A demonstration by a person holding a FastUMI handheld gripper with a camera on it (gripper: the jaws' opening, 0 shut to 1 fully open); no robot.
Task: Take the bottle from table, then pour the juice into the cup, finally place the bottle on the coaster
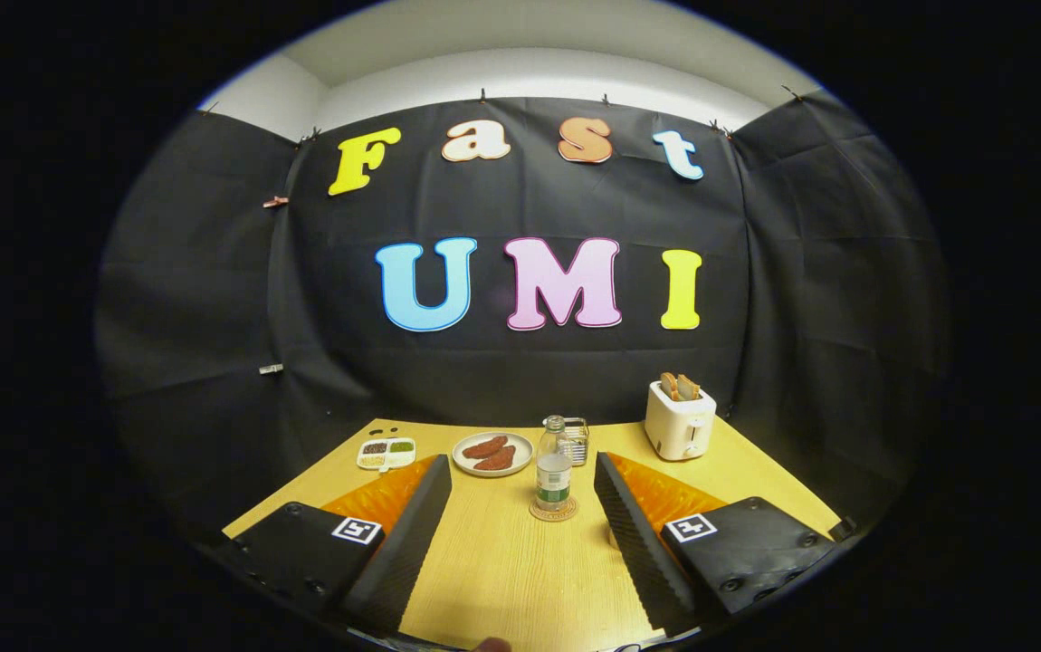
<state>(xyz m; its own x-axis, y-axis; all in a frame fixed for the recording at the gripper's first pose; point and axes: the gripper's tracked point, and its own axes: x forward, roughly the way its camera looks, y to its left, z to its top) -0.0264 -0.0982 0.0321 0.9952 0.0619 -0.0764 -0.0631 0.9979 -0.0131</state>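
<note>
The tongs (pixel 520 507) stand wide open and empty in the lower frame. At frame centre the bottle (pixel 554 471) stands upright on the coaster (pixel 553 512), straight ahead between both fingers, beyond their tips.

We see a clear plastic bottle (pixel 554 464), green-labelled, upright on a round coaster (pixel 553 512), glass cup (pixel 577 439) just behind it.

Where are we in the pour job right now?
The bottle stands upright on the coaster, so placement looks done. The gripper is open, holding nothing, bottle just beyond its fingertips. Whether juice reached the cup behind can't be told.
</note>
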